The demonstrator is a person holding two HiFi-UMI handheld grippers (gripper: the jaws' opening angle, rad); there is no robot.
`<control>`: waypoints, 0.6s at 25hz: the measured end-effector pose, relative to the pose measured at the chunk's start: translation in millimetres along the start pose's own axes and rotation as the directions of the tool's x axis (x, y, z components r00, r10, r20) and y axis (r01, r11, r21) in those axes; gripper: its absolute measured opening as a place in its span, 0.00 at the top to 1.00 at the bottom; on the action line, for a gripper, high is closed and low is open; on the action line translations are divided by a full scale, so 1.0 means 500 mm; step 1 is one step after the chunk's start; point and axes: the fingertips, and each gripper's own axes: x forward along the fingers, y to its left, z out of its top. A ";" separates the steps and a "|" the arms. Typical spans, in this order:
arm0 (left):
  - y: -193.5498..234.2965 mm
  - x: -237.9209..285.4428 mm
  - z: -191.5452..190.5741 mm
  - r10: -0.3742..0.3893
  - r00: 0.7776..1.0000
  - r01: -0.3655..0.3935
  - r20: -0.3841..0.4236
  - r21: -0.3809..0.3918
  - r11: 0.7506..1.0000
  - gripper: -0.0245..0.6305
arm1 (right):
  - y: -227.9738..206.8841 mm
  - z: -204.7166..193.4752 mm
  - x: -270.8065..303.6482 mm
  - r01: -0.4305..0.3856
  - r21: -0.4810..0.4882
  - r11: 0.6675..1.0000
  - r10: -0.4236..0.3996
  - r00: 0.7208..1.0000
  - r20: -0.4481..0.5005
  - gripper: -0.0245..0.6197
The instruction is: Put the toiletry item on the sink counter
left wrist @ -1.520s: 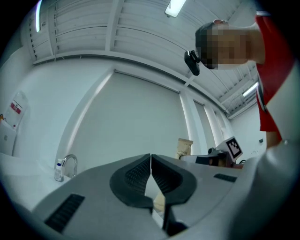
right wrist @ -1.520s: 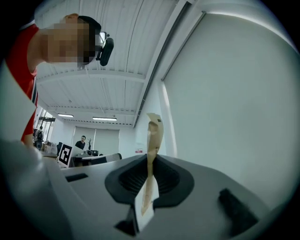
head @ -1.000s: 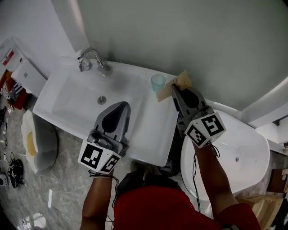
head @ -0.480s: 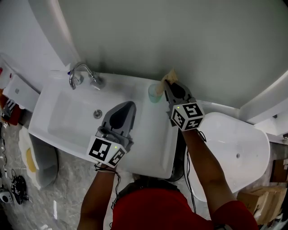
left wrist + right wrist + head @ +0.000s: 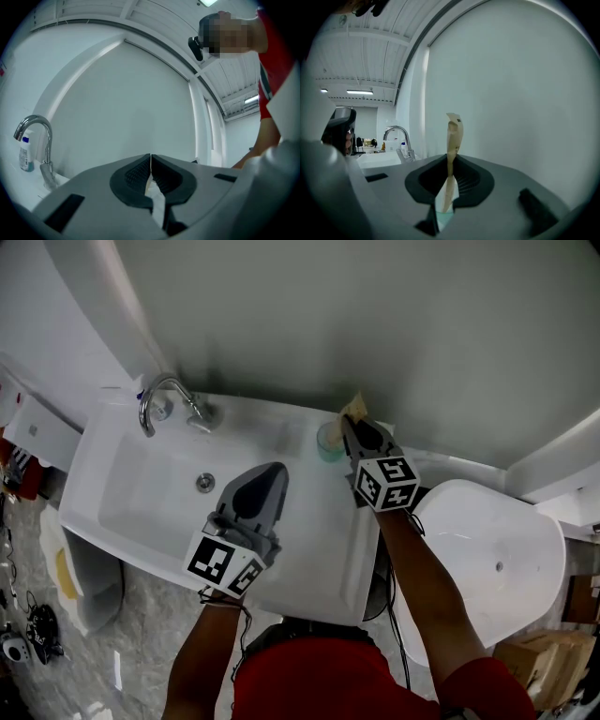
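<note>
The toiletry item is a flat tan packet (image 5: 354,408), held upright at the back right corner of the white sink counter (image 5: 319,512), close to the wall. My right gripper (image 5: 349,424) is shut on its lower part. In the right gripper view the packet (image 5: 453,136) sticks up out of the right gripper (image 5: 451,164). A pale blue cup (image 5: 328,441) stands on the counter just left of that gripper. My left gripper (image 5: 272,471) hovers over the counter beside the basin, shut with nothing in it, as the left gripper (image 5: 150,161) shows in its own view.
A chrome faucet (image 5: 161,396) stands at the basin's back left, with a small bottle (image 5: 26,152) behind it. A white toilet (image 5: 487,559) sits to the right of the sink. A grey bin (image 5: 89,577) is on the floor at the lower left.
My right gripper has carried the tan packet further back toward the wall, ending beside the blue cup. The left gripper has stayed over the counter, shut.
</note>
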 end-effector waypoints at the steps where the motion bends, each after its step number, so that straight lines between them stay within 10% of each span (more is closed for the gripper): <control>1: 0.003 0.001 -0.004 0.000 1.000 0.000 -0.004 -0.003 1.000 0.93 | 0.002 -0.010 0.004 -0.004 0.003 1.000 0.005 1.000 -0.017 0.89; 9: 0.006 0.006 -0.024 -0.016 1.000 0.015 -0.019 -0.026 1.000 0.93 | 0.007 -0.084 0.021 -0.029 0.008 1.000 0.030 0.985 -0.171 0.89; 15: 0.000 0.000 -0.030 -0.030 0.999 0.030 -0.021 -0.036 0.999 0.93 | -0.003 -0.128 0.008 -0.023 0.043 0.999 0.034 0.961 -0.273 0.66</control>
